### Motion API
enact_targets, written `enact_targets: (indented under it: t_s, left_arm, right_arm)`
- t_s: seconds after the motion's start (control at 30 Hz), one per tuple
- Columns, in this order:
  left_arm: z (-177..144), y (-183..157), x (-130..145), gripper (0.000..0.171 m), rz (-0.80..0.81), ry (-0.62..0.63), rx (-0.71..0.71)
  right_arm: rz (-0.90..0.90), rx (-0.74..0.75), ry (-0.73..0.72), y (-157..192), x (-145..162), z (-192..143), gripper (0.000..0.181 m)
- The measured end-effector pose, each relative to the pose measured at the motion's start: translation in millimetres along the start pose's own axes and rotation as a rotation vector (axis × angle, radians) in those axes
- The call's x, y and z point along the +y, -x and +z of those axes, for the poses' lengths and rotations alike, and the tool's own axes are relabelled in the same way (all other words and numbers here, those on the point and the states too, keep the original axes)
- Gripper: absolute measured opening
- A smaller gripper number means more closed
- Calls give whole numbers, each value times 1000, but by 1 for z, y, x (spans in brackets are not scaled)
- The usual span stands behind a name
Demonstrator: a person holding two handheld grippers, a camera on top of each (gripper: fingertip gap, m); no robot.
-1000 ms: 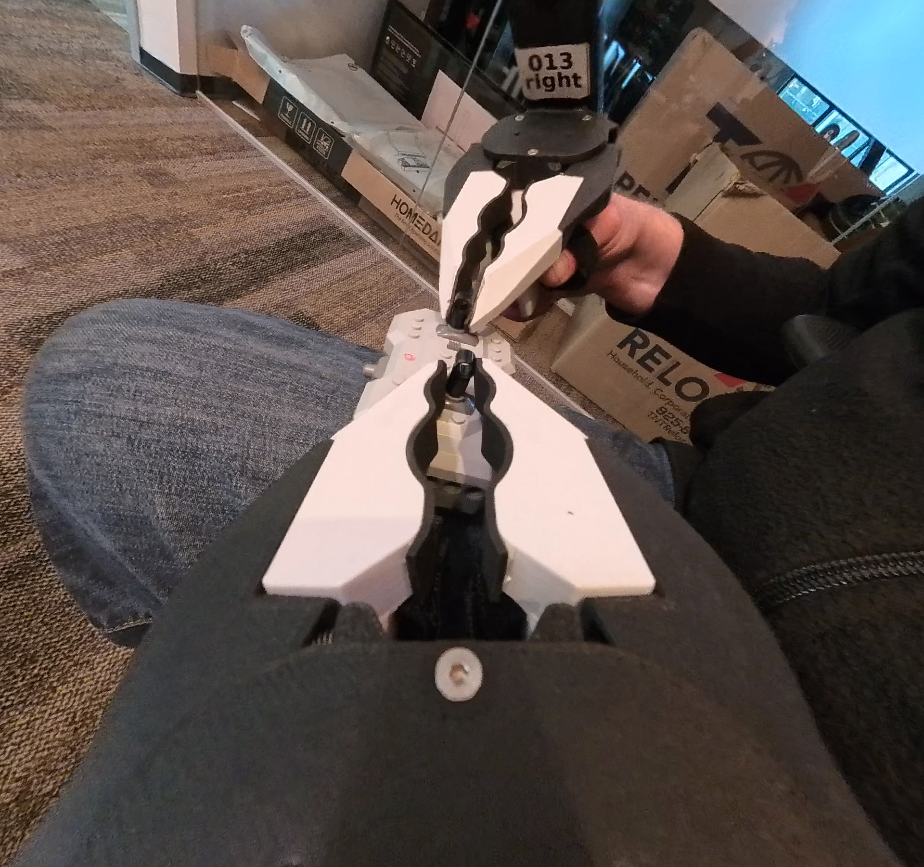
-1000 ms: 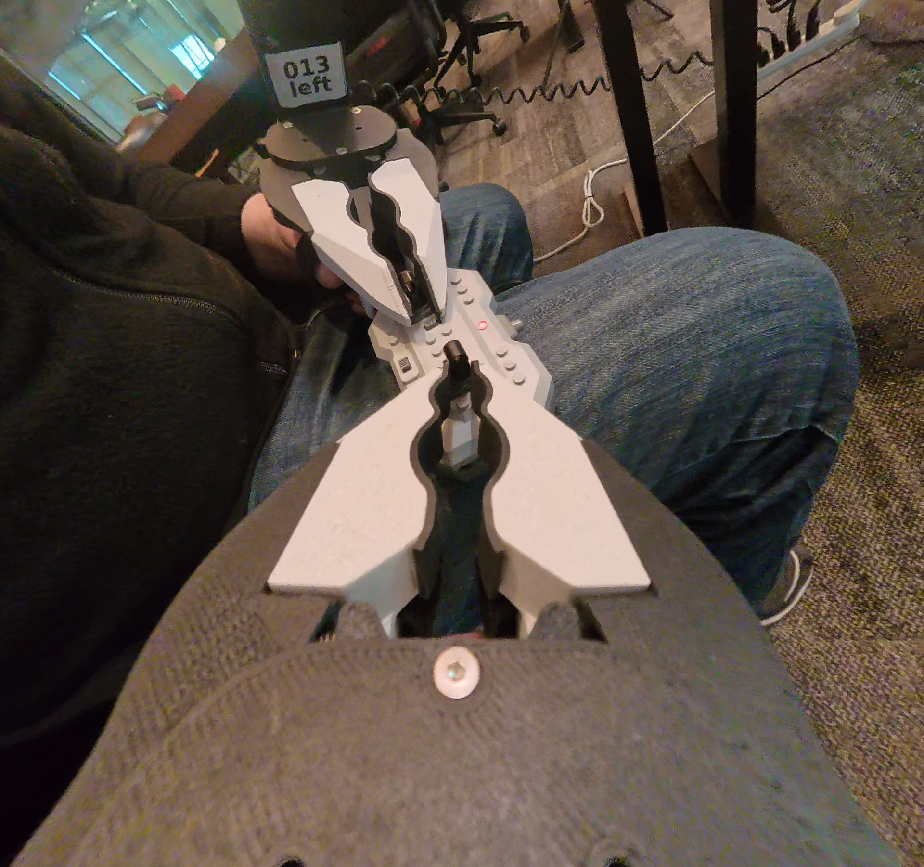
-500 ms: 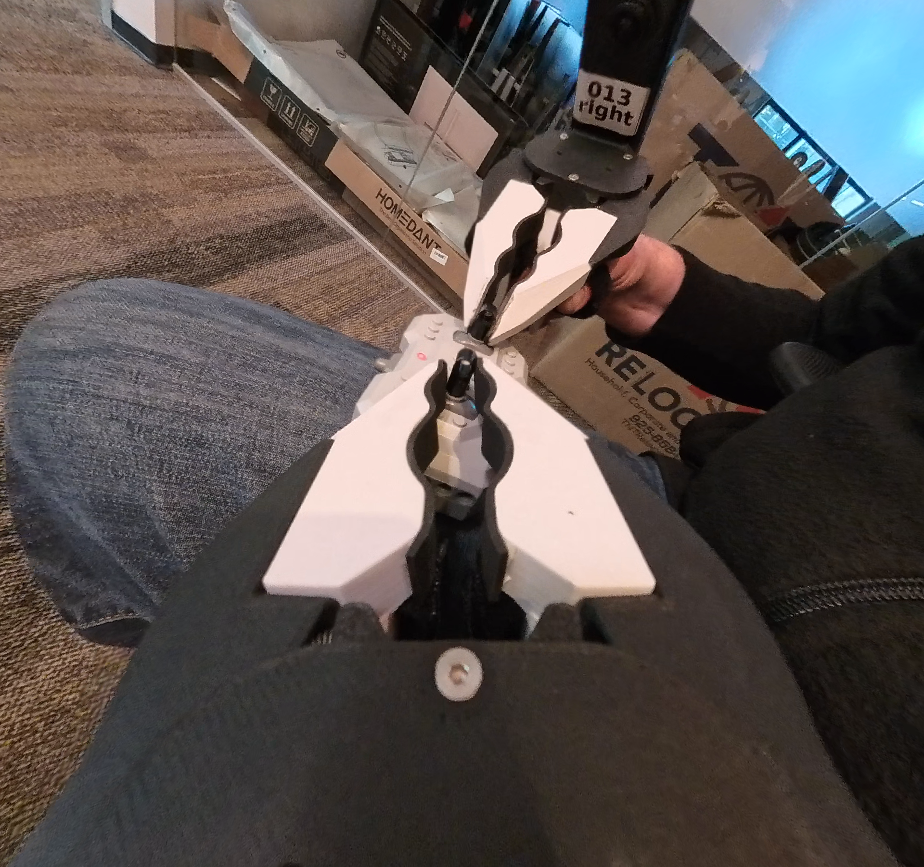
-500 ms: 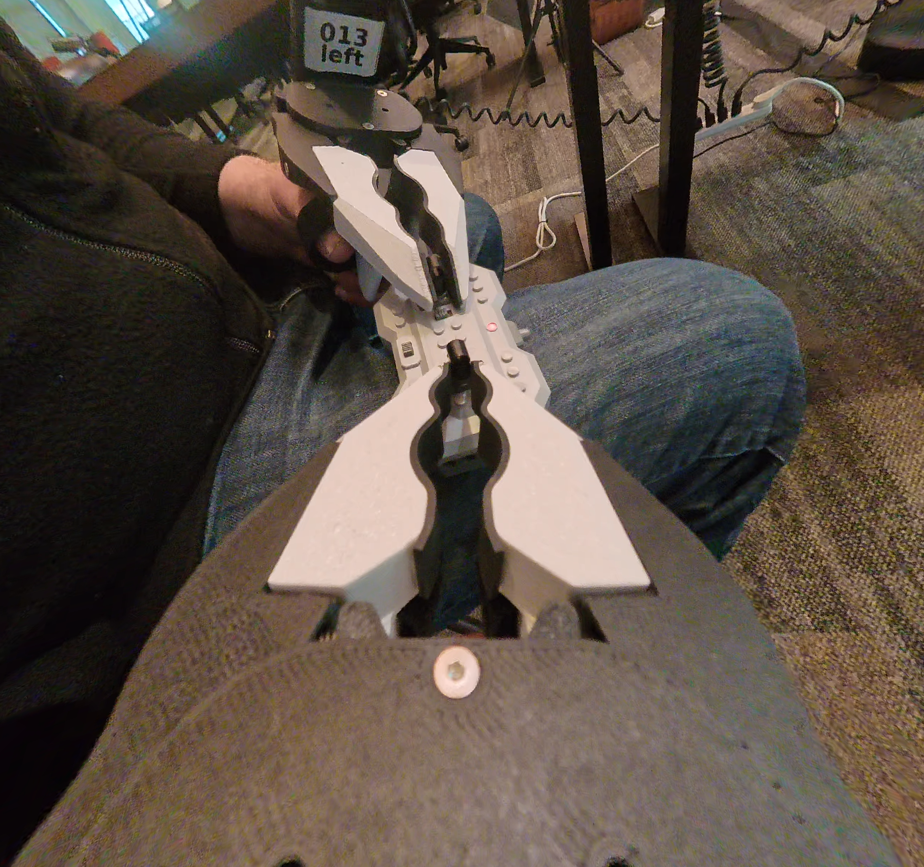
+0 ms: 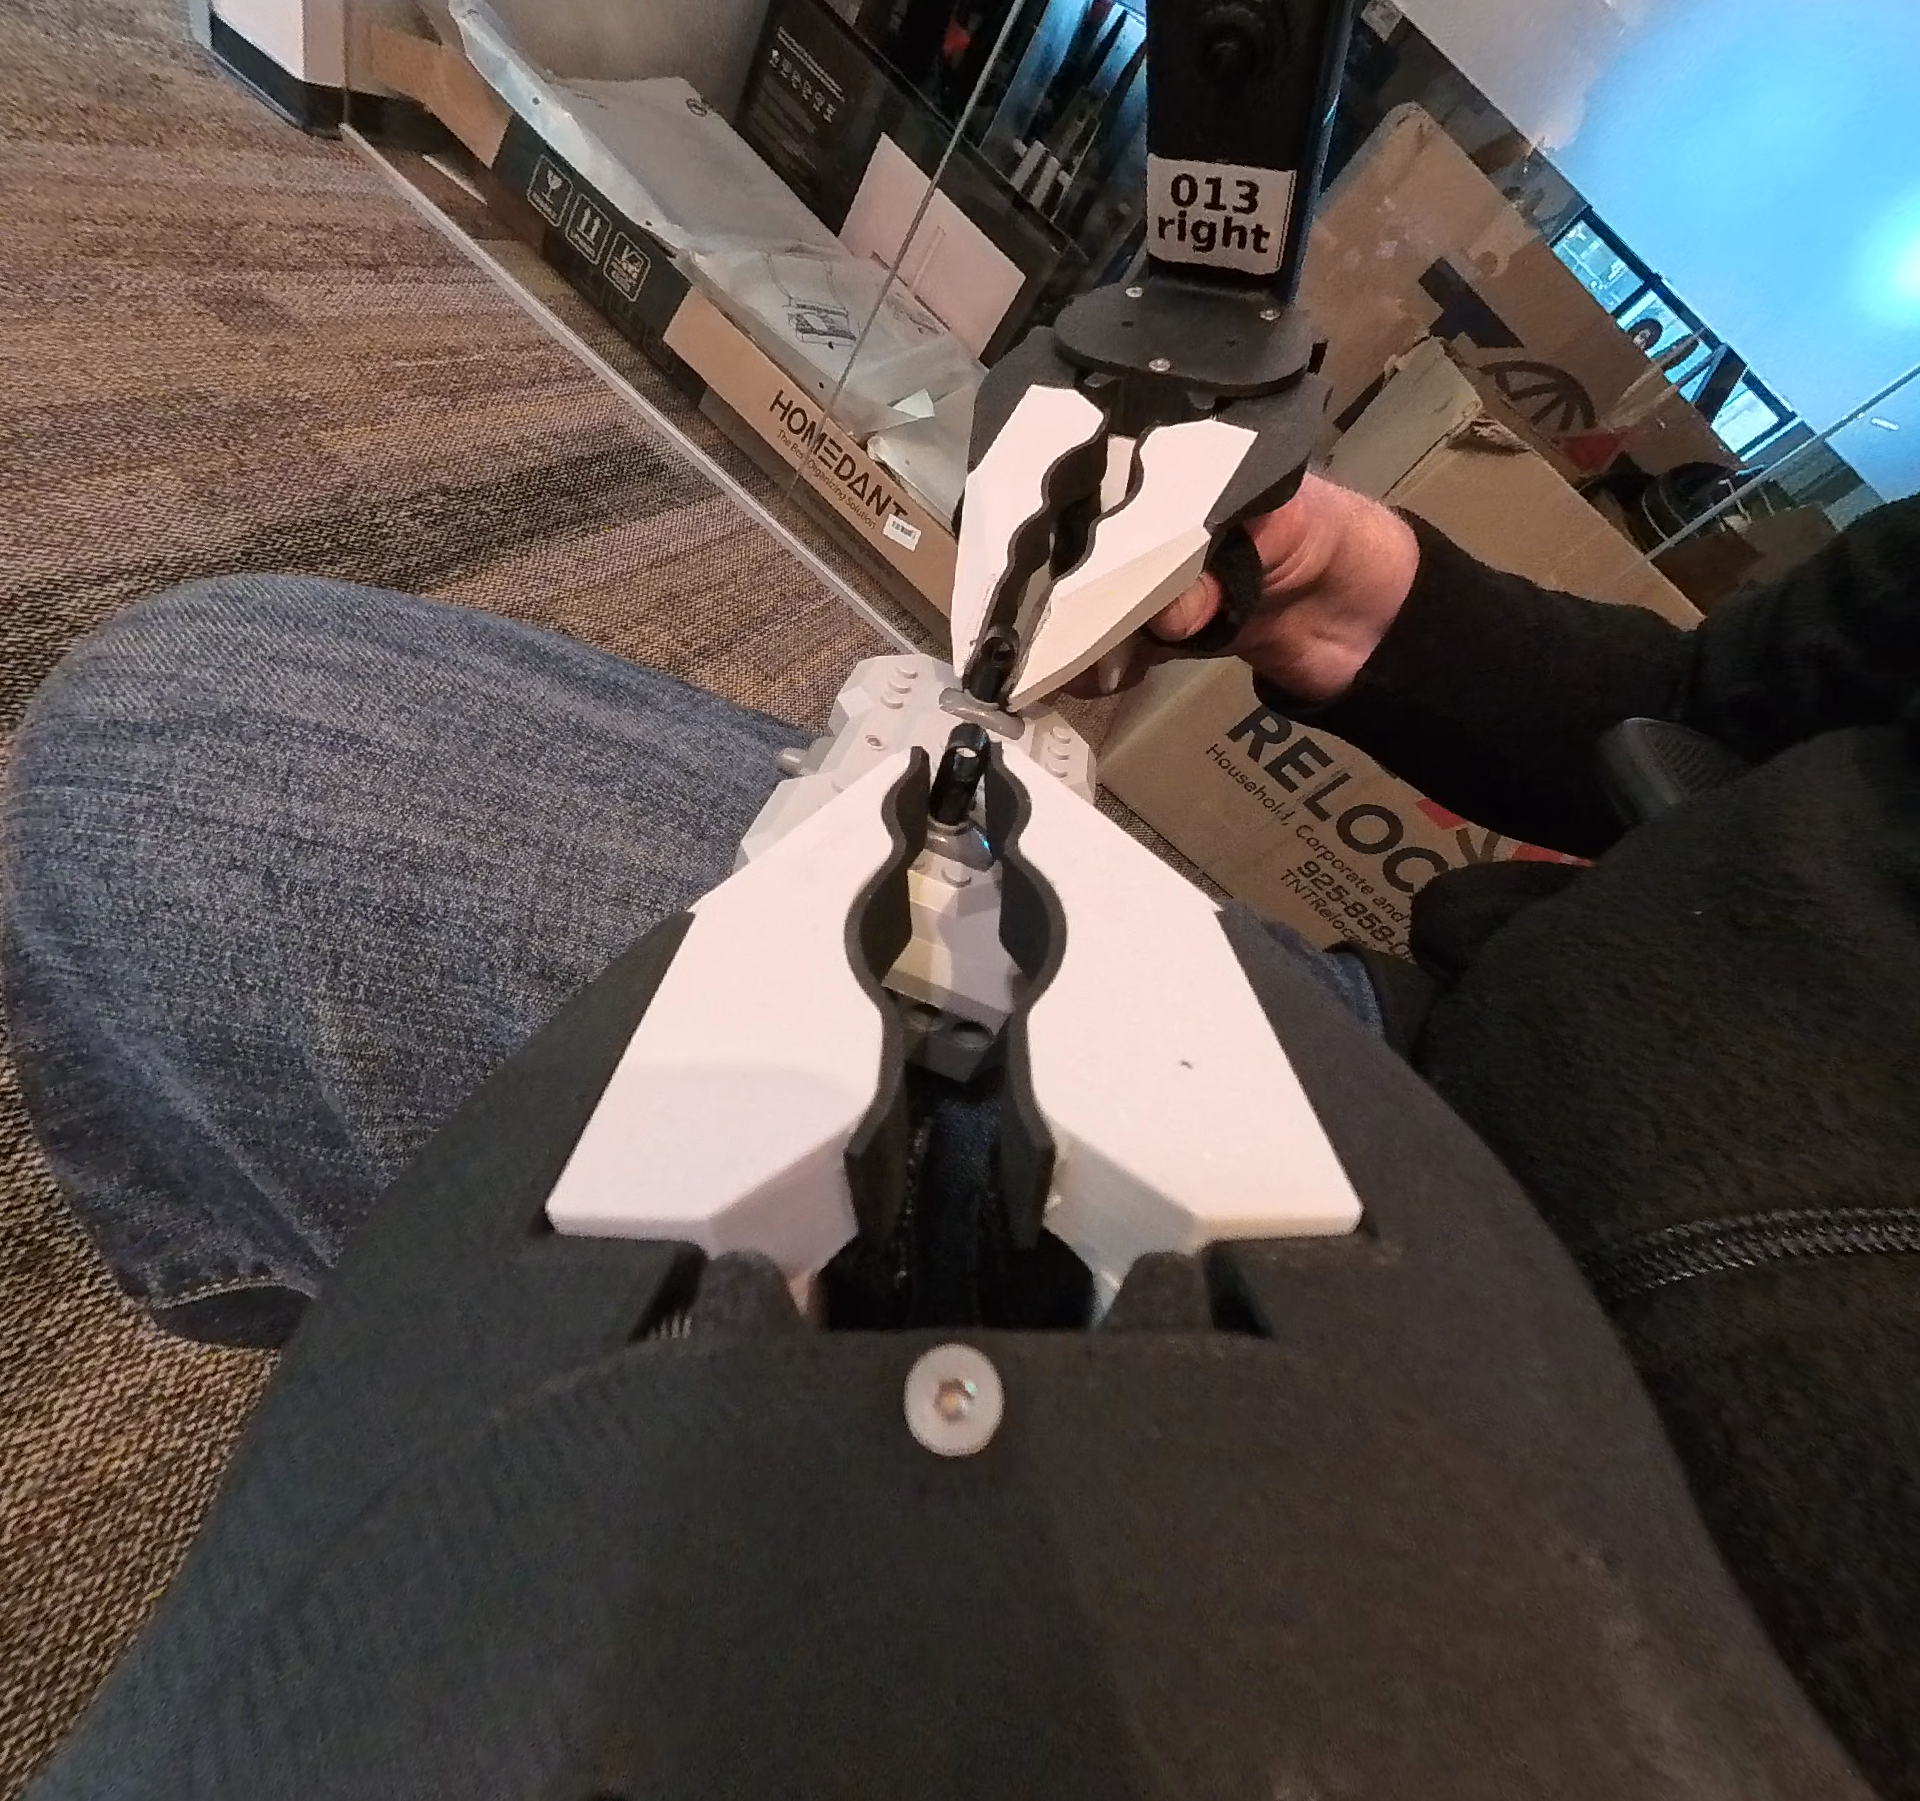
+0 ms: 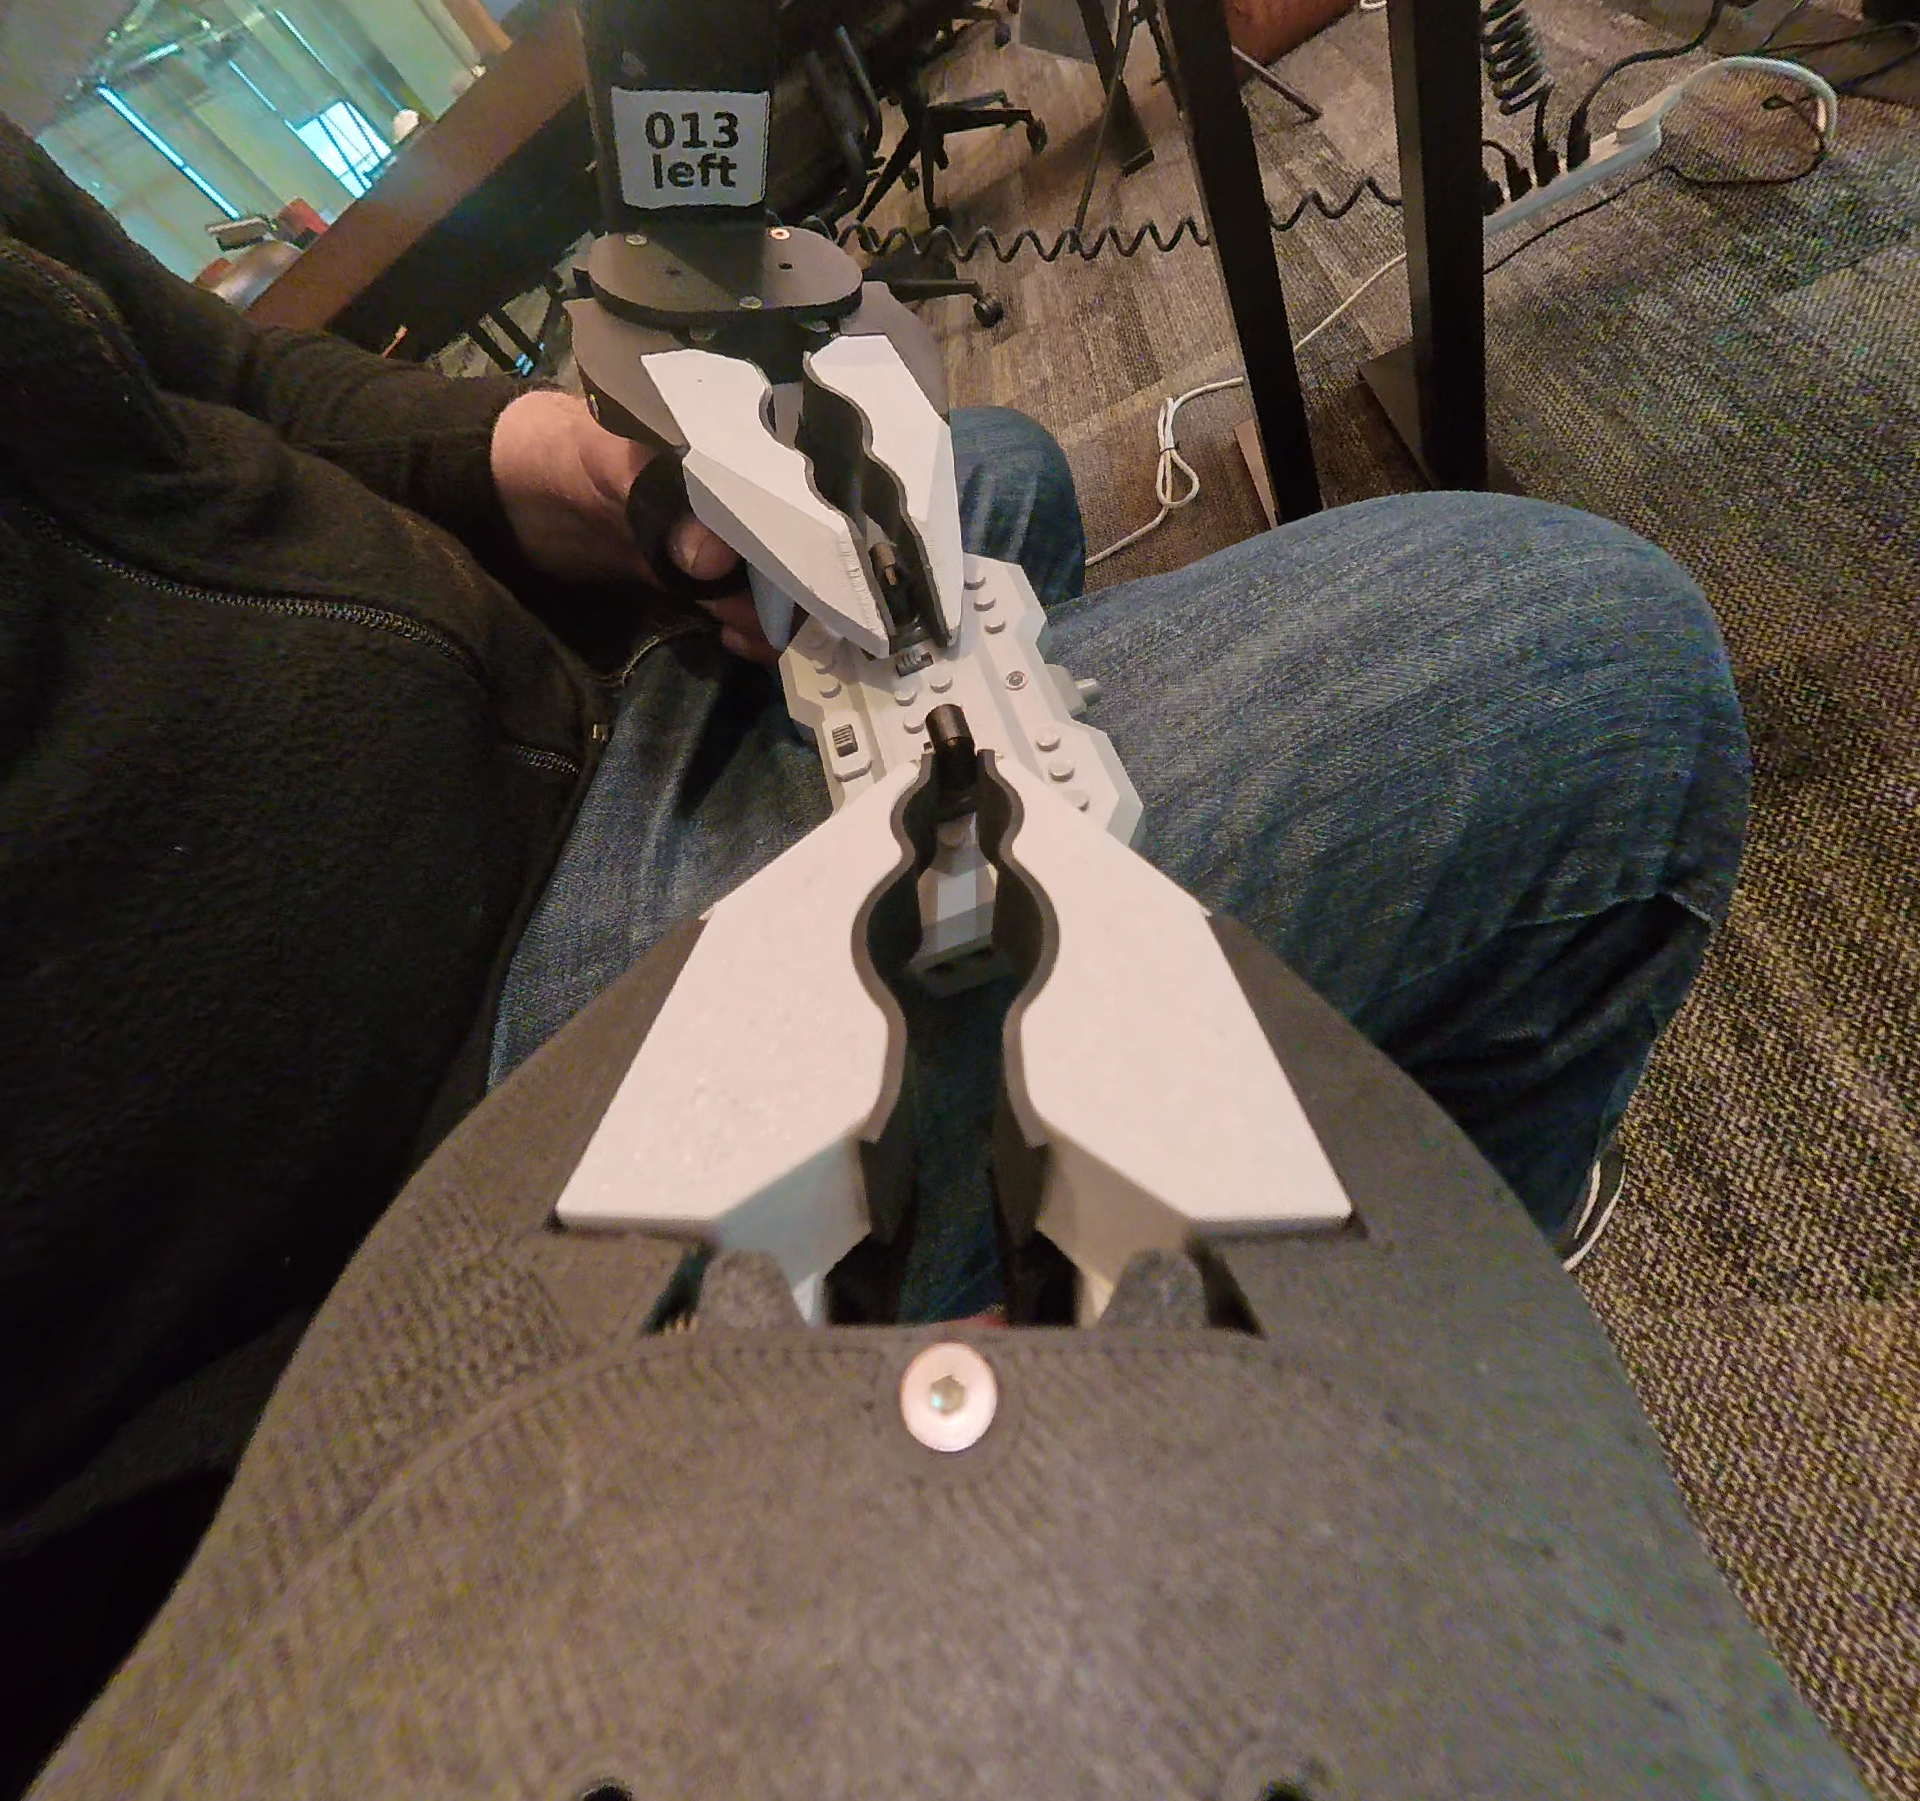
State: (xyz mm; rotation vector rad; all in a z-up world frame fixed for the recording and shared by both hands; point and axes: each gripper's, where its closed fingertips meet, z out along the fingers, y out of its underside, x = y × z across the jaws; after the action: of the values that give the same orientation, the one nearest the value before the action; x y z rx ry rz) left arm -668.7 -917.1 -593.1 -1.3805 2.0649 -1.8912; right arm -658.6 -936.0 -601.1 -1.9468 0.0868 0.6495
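A grey studded brick model [image 6: 1039, 712] lies on a person's lap and also shows in the left wrist view [image 5: 883, 702]. My left gripper [image 5: 961, 775] is shut on a small white and grey brick piece [image 5: 951, 930] with a black pin [image 5: 961, 764] sticking out past its tips. My right gripper [image 6: 951, 764] is shut on a small grey brick piece [image 6: 961, 904] with a black pin [image 6: 948, 728]. The two grippers face each other tip to tip just above the model. The right gripper [image 5: 997, 681] and the left gripper [image 6: 909, 639] show in each other's views, tips down at the model's top.
The person's jeans-clad knees [image 5: 312, 816] [image 6: 1403, 764] flank the model. Cardboard boxes [image 5: 1299, 816] and a glass wall stand behind in the left wrist view. Black desk legs [image 6: 1236, 193], cables [image 6: 1174, 473] and office chairs stand on the carpet. The grippers are tip to tip, or close to it.
Both grippers stay shut on their pieces. The right gripper has tilted more upright. The left gripper has shifted slightly over the model. The tips remain close together.
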Motion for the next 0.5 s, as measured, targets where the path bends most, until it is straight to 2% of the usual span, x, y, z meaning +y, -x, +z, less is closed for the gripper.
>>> enact_targets:
  t_s: [0.5]
  left_arm:
    - [0,0,0,9,2,-4,3]
  right_arm:
    - [-7,4,-2,0,0,0,5]
